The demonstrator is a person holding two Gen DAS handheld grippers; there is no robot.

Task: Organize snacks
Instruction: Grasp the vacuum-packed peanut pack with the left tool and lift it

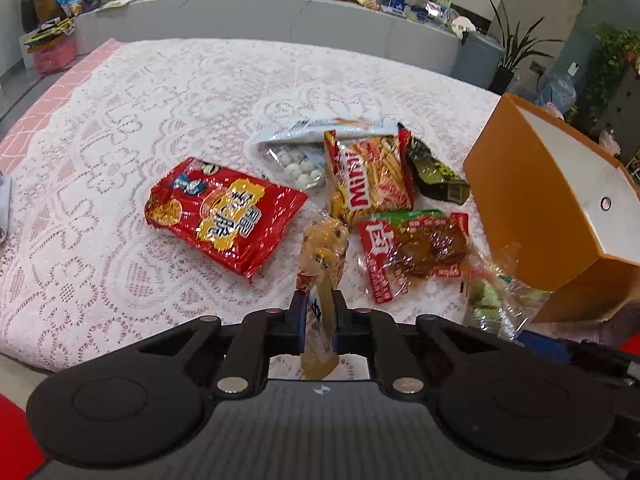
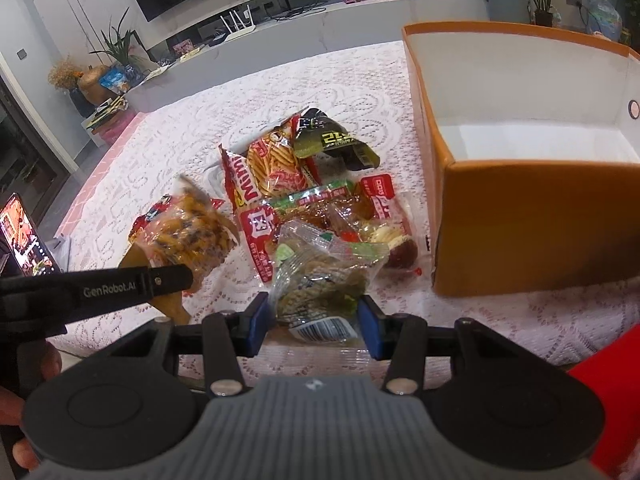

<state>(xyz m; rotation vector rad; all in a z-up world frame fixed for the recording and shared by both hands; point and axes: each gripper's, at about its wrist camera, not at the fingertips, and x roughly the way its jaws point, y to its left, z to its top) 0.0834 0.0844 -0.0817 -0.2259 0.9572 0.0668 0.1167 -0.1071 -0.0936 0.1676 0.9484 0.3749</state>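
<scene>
My left gripper is shut on the lower end of a clear packet of yellow snacks, which hangs tilted just above the lace cloth. In the right wrist view that same yellow packet shows at the left with a left finger across it. My right gripper is shut on a clear packet of green snacks, near the front of the orange box. The box is open at the top and its white inside looks bare.
On the lace-covered table lie a red crisp bag, a bag of white balls, a red fries bag, a dark green packet and a red-green meat packet. A lit screen stands at the far left.
</scene>
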